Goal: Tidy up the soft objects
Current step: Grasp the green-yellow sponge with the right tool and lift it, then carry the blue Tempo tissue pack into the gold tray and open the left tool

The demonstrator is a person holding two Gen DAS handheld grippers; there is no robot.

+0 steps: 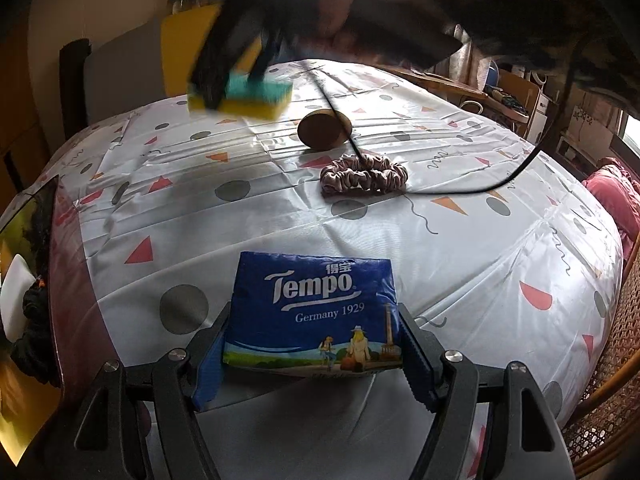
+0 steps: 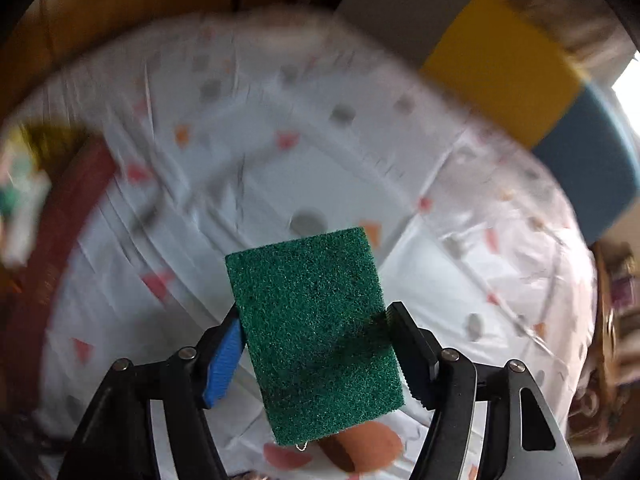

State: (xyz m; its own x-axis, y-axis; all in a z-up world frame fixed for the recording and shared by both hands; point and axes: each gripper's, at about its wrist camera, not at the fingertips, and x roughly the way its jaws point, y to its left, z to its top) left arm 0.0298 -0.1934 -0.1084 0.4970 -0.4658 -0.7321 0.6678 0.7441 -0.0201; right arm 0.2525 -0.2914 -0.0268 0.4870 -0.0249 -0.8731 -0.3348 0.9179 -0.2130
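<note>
My left gripper (image 1: 314,344) is shut on a blue Tempo tissue pack (image 1: 314,312), held just above the patterned tablecloth (image 1: 460,264). My right gripper (image 2: 314,336) is shut on a sponge (image 2: 316,332), green scouring side up. In the left wrist view the right gripper (image 1: 236,80) is blurred at the far side of the table, holding the yellow and green sponge (image 1: 256,98) above the cloth. A pink satin scrunchie (image 1: 364,176) lies mid-table, and a brown round puff (image 1: 324,128) lies just behind it.
A dark red tray rim (image 1: 68,280) at the left table edge holds a white item (image 1: 16,296) and a black scrunchie (image 1: 34,336). A black cable (image 1: 520,172) crosses the table over the pink scrunchie. A wicker chair (image 1: 612,392) stands at right.
</note>
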